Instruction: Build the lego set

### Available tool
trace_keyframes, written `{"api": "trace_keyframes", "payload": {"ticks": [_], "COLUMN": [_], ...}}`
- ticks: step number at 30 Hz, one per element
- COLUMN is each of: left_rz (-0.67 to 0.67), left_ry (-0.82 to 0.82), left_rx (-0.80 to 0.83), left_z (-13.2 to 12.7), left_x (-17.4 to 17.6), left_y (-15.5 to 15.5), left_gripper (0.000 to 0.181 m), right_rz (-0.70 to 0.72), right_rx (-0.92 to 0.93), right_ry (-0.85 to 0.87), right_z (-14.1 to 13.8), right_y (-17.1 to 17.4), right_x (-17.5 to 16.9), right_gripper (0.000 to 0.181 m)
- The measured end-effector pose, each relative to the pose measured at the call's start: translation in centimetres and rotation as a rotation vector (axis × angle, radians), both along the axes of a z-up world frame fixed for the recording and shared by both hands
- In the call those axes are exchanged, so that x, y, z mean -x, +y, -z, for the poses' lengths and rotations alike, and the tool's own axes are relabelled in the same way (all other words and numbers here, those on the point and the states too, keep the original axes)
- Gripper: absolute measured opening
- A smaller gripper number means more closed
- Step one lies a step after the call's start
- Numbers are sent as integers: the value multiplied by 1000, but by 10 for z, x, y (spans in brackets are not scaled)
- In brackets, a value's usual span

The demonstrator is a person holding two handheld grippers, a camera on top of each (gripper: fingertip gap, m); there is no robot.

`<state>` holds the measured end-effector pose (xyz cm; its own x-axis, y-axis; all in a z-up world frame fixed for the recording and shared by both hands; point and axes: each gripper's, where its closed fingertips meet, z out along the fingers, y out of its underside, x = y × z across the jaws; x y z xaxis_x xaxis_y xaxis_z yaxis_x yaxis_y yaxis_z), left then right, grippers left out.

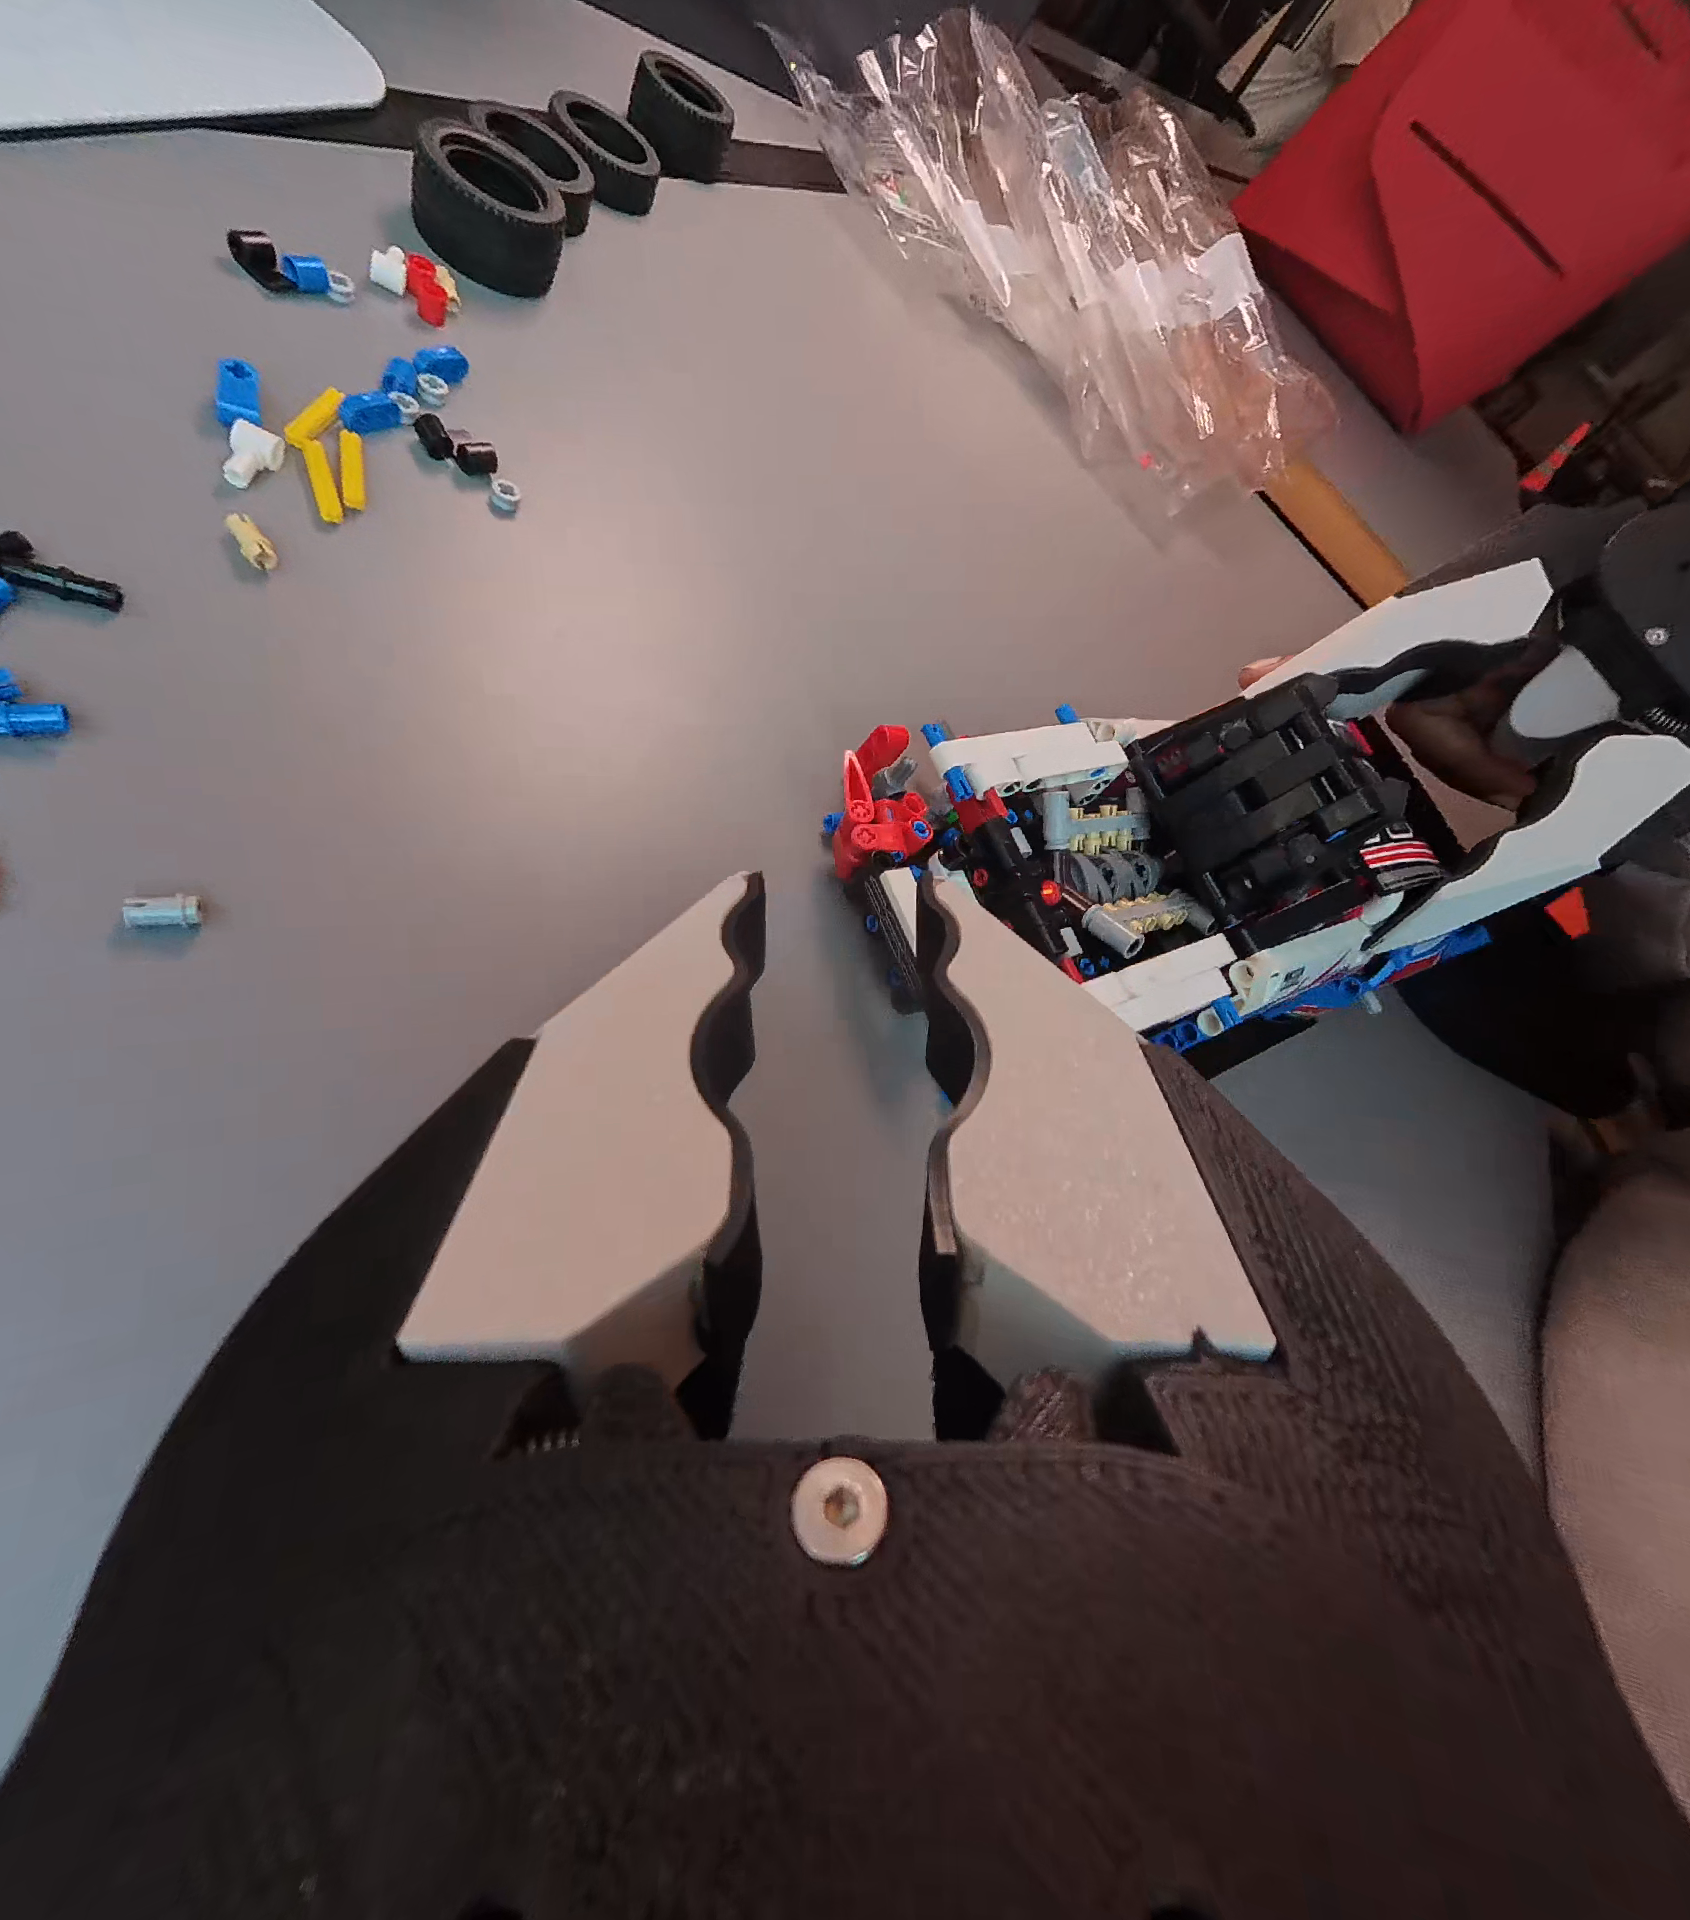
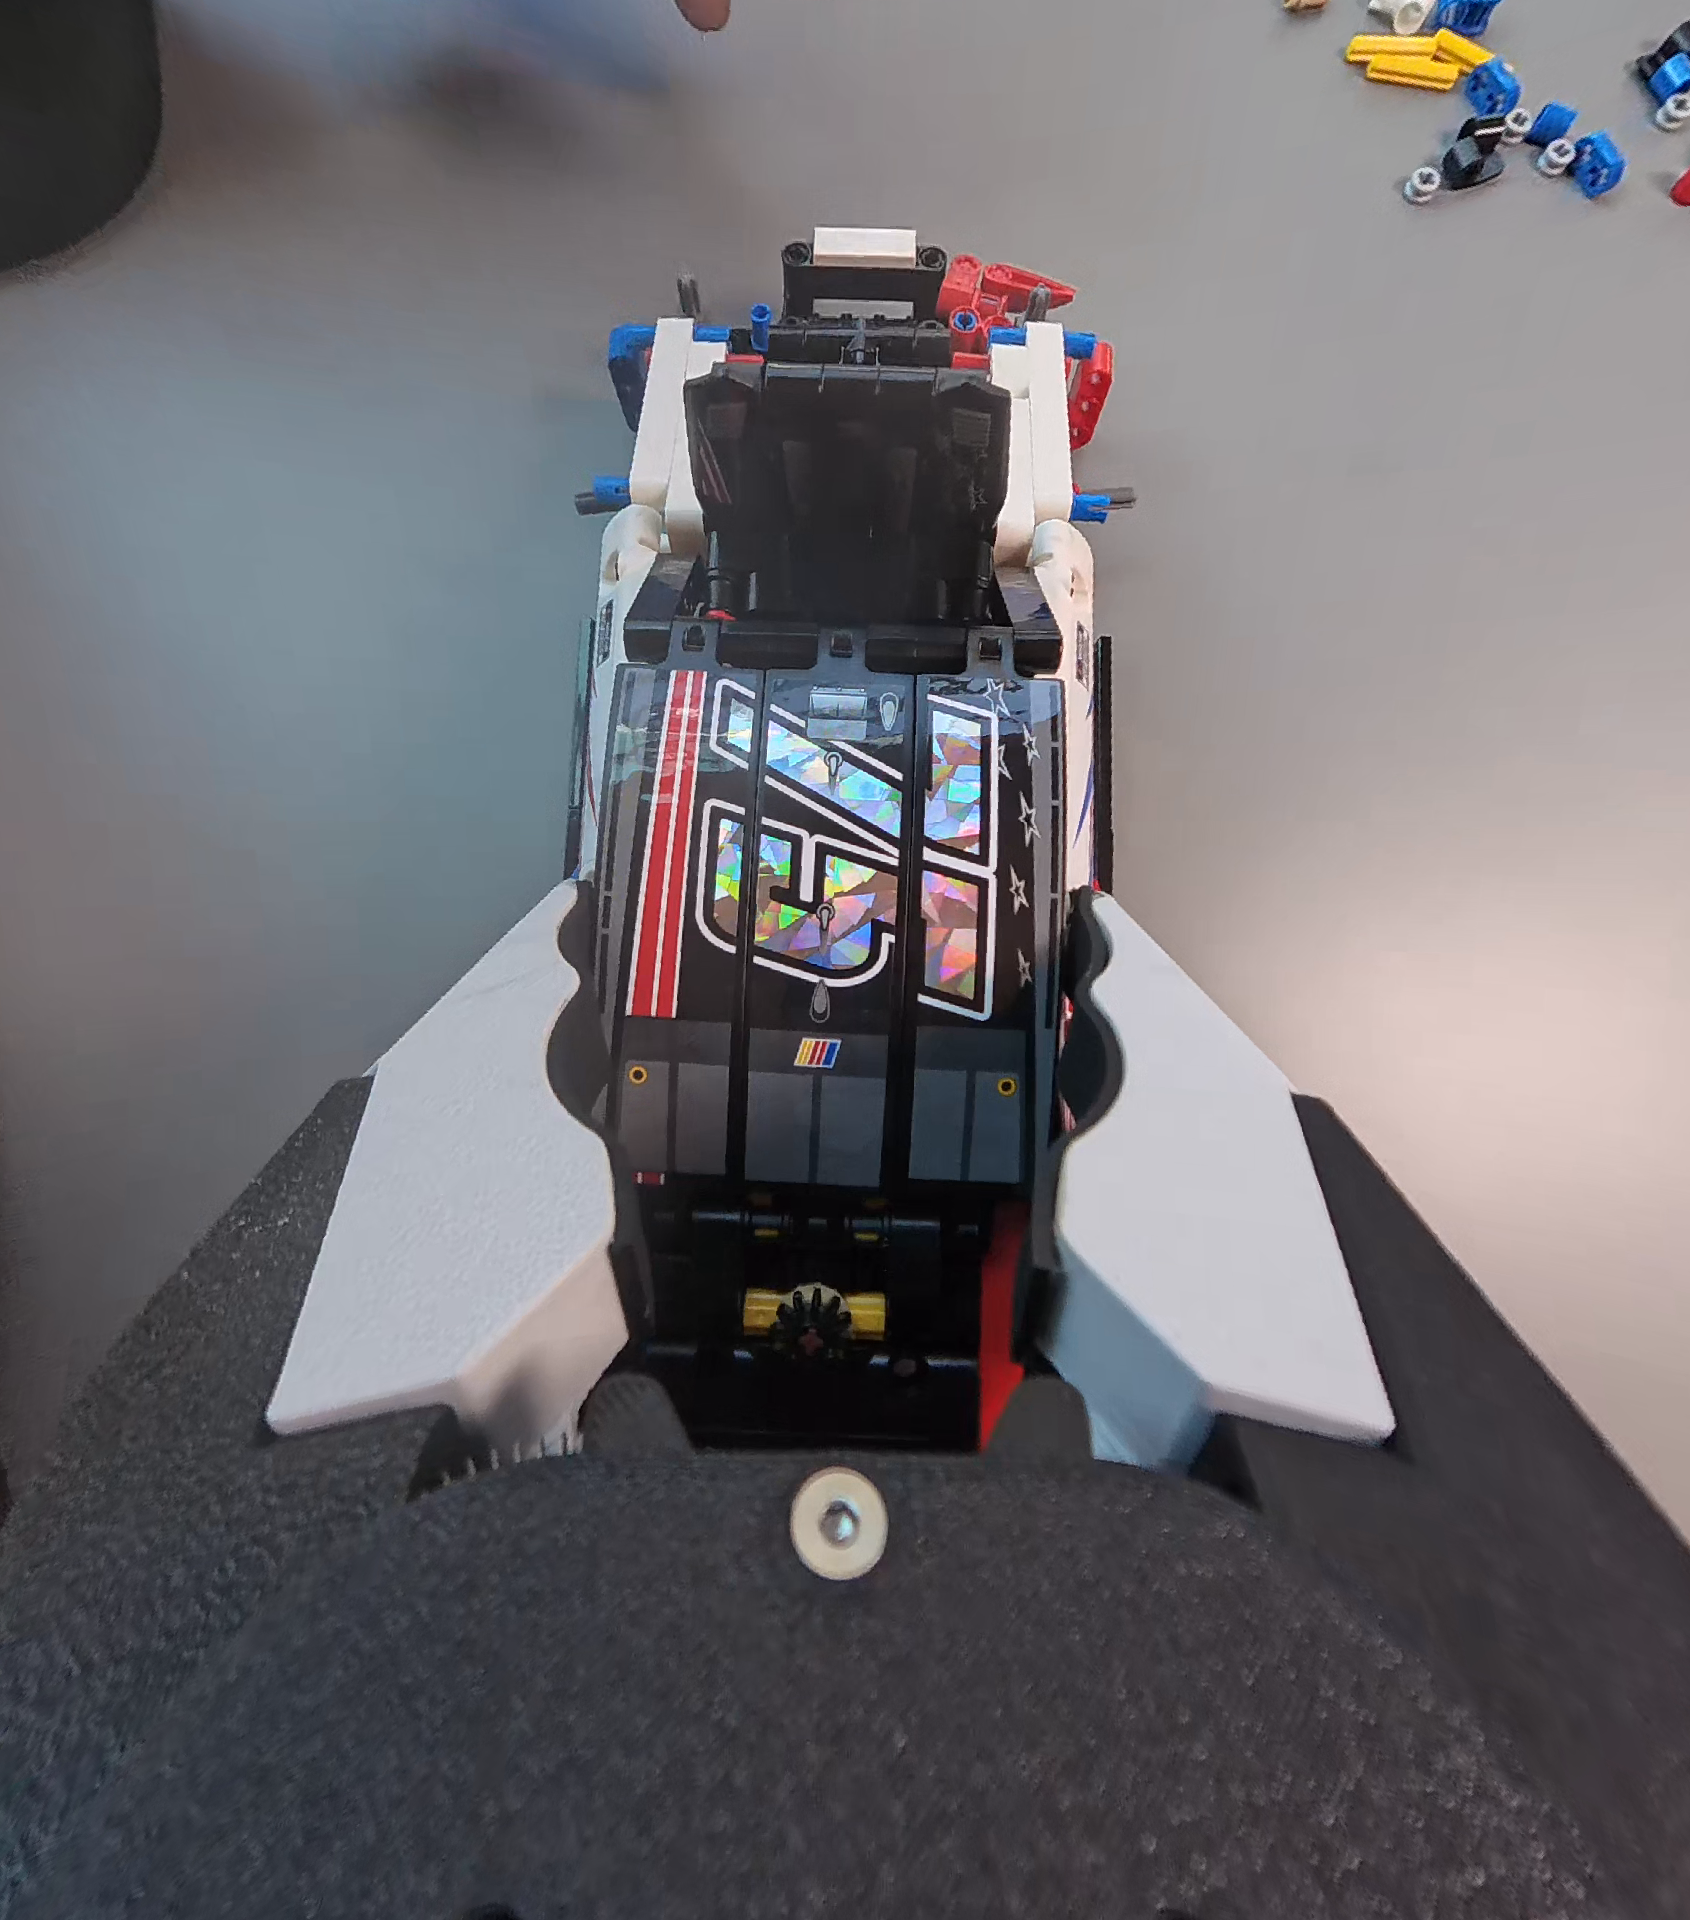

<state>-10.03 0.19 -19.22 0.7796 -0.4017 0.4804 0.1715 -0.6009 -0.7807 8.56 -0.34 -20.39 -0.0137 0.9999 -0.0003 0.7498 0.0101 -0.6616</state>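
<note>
Right wrist view shows the right gripper clamped on the half-built car, held low over the table. Left gripper gapes empty. Tyres and loose pins remain unfitted.
</note>
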Motion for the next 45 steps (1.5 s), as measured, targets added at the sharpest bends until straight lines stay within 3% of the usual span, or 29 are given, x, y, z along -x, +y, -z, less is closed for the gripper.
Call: {"api": "trace_keyframes", "payload": {"ticks": [6,13,18,21,24,27,30,35,37,38,40,42,45], "left_rz": [7,28,9,-11,-23,-26,-22,-46,-78,-98,-150,-226,-326], "left_ry": [164,233,264,272,276,260,257,280,290,296,328,418,489], "left_rx": [-158,-181,-213,-226,-233,-242,-256,-308,-336,-353,-394,-448,-495], "left_z": [0,7,5,4,3,1,-2,-9,-16,-21,-33,-52,-91], "left_x": [-9,-20,-20,-17,-16,-17,-19,-15,-8,-4,10,33,66], "left_y": [-5,-4,-1,-1,0,2,3,3,5,7,13,28,70], "left_gripper": [38,49,48,46,45,43,43,42,42,42,42,38,33], "right_rz": [-156,-321,-288,-247,-149,-130,-234,-589,-649,-621,-534,-416,-46], "right_rx": [7,-126,-209,-204,-232,-317,-353,-513,-604,-613,-446,-361,-354], "right_ry": [-1,-48,-104,-64,-117,-137,-227,-349,-427,-446,-340,-81,230], "right_z": [0,-4,-11,-24,-14,-13,-13,-13,-17,-25,-50,-91,-143], "right_y": [17,55,86,79,81,89,92,103,116,123,117,127,197], "right_x": [4,16,19,16,9,11,11,22,23,25,35,65,115], "right_gripper": [88,97,92,92,91,78,74,67,66,83,88,73,49]}}
